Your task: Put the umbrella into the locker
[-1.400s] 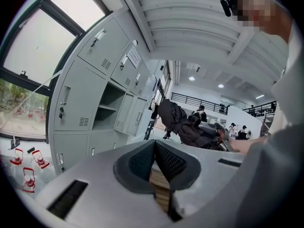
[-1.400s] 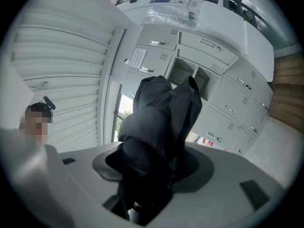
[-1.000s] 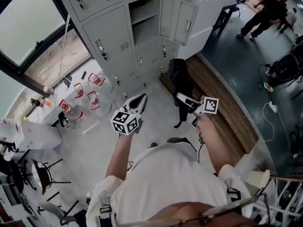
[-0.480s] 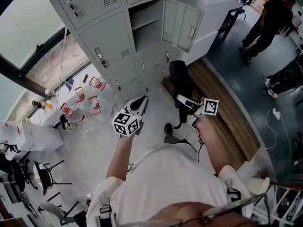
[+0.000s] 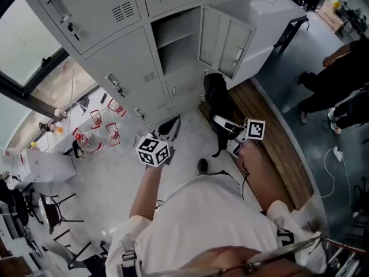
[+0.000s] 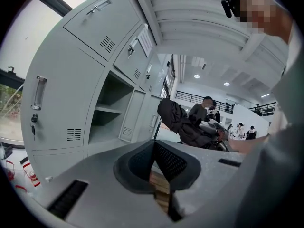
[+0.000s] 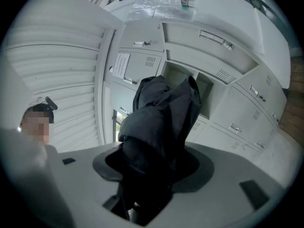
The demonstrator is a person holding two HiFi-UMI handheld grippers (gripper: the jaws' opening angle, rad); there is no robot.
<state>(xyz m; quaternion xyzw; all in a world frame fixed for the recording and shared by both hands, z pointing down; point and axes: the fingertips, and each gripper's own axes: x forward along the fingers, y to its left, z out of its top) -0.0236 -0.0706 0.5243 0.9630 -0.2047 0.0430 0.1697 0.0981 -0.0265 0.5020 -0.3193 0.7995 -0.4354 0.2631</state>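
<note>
In front of the grey lockers, the right gripper [image 5: 221,122] is clamping its jaws on the folded black umbrella [image 5: 217,97], whose long axis is running straight out from the jaws towards the cabinets. The open compartment [image 5: 174,44] is lying ahead and a little to the left of the umbrella's far end, with its swung-out door [image 5: 226,36] standing almost directly beyond that end. The left gripper [image 5: 171,124], jaws pressed together on nothing, is pointing at the lockers just beside, so the right hand is the one placed to deliver
</note>
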